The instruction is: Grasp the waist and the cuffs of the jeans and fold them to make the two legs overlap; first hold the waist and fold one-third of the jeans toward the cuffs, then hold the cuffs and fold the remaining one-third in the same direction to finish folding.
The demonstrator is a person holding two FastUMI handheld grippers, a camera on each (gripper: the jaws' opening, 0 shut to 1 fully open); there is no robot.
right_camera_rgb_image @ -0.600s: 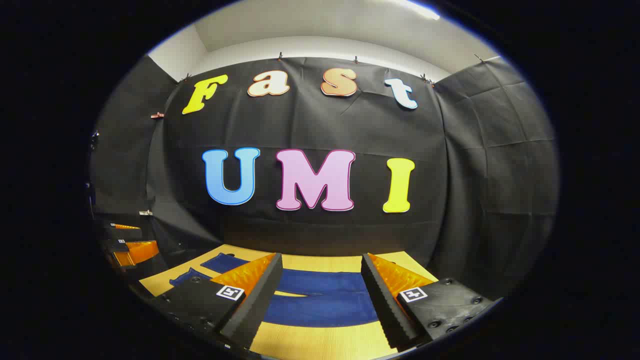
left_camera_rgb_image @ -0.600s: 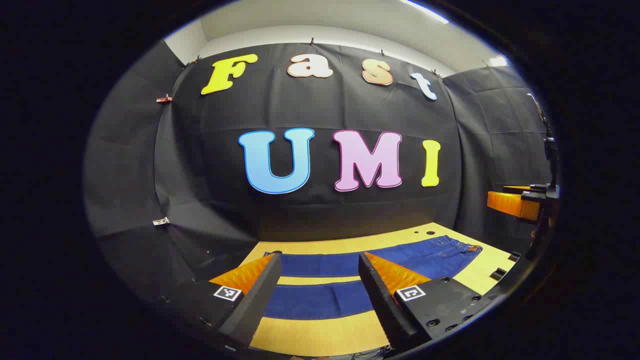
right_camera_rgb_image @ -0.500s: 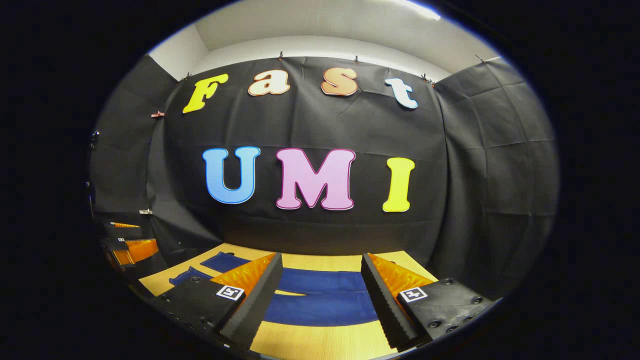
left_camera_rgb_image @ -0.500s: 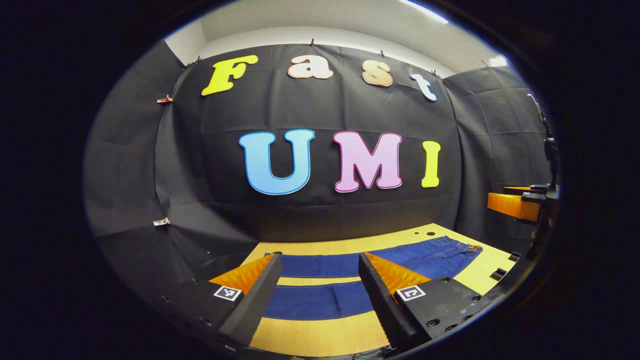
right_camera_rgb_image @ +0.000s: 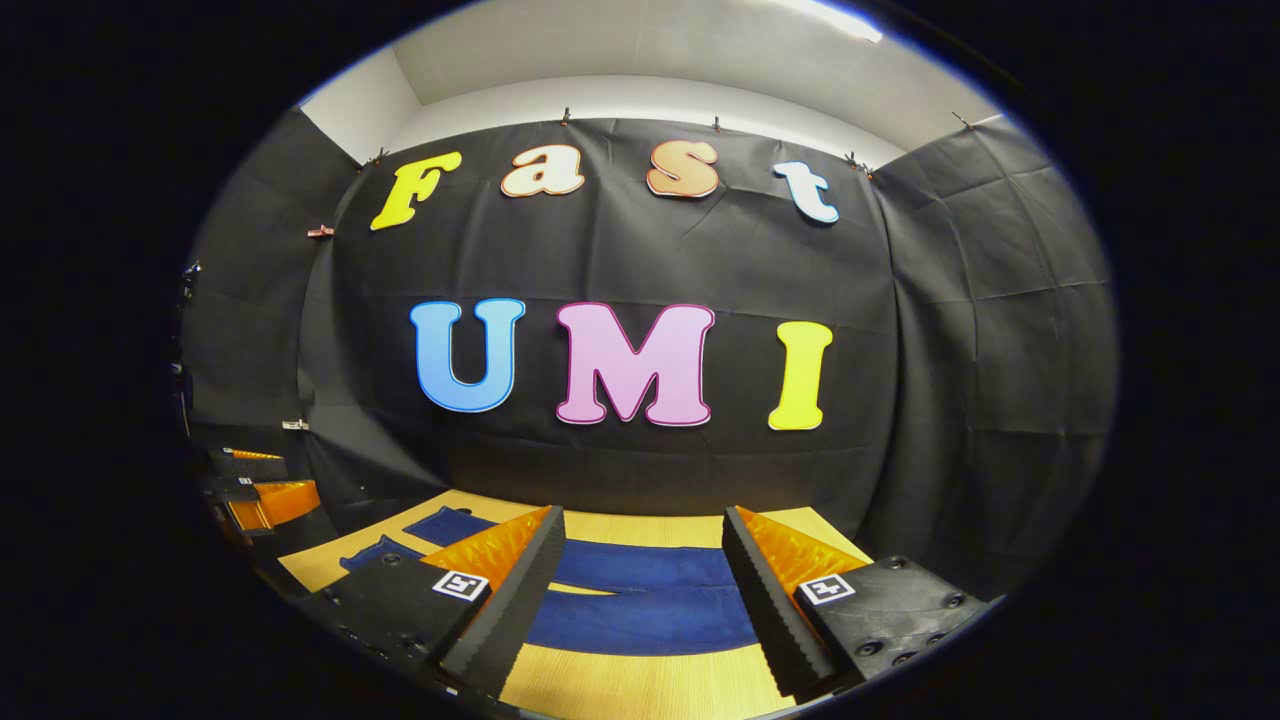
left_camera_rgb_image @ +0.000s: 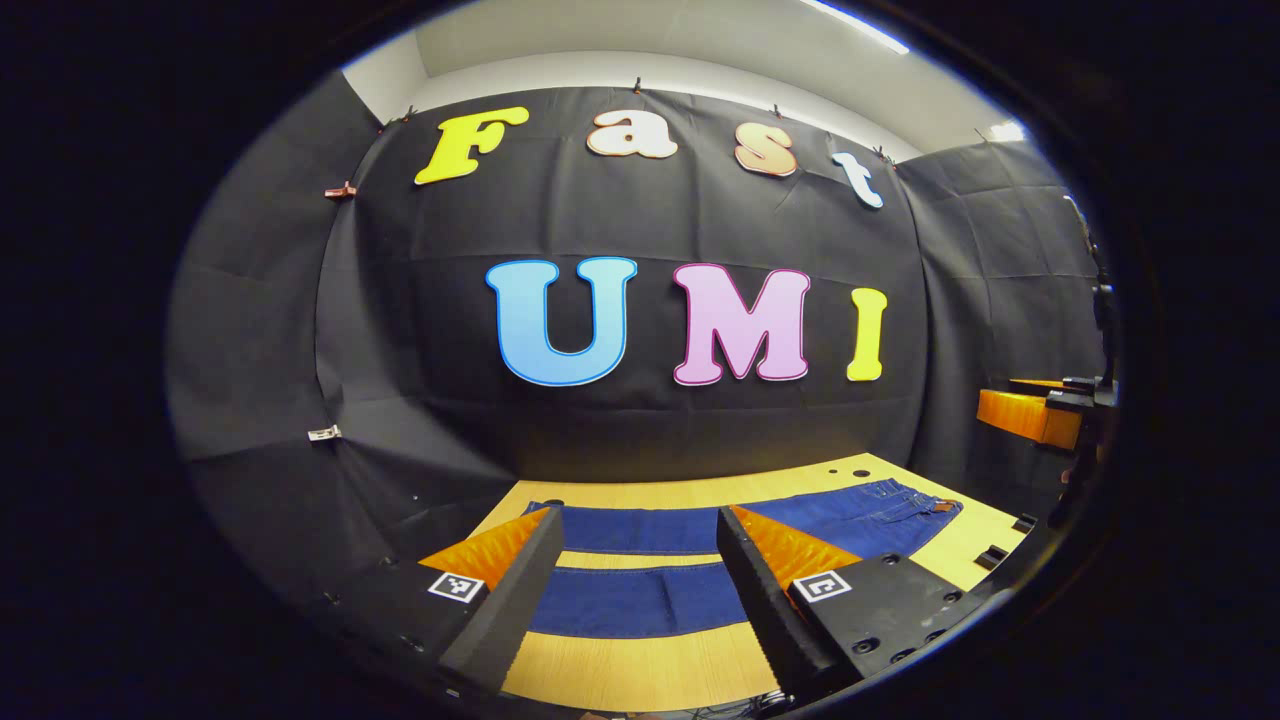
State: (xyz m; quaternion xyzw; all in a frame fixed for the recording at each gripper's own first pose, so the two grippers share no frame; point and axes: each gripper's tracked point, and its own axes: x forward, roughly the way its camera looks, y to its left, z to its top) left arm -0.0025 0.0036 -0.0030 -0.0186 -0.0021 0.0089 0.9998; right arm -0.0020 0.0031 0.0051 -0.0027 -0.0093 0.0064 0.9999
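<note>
The jeans (left_camera_rgb_image: 640, 600) lie spread flat on the wooden tabletop (left_camera_rgb_image: 640, 675), their two legs side by side with a strip of bare wood between them, so nothing of the task looks done yet: the legs do not overlap and no third has been folded over. In the left gripper view the waist (left_camera_rgb_image: 900, 500) sits toward the right end of the tabletop, and the legs run leftward across the scene. The left gripper (left_camera_rgb_image: 635, 585) hangs above the near leg with its fingers (left_camera_rgb_image: 515, 590) spread wide and nothing between them; it is apart from the cloth, not touching it. In the right gripper view the right gripper (right_camera_rgb_image: 640, 590) is likewise raised over the jeans, fingers spread and empty, and the cuffs (right_camera_rgb_image: 440, 525) show at the far left of the tabletop, where the two leg ends lie separate. My judgement is that the work stands at its very start: both grippers must first come down to the waist and the cuffs, lay one leg over the other, then make the fold from the waist and the last fold from the cuffs. All of that is left to do.
</note>
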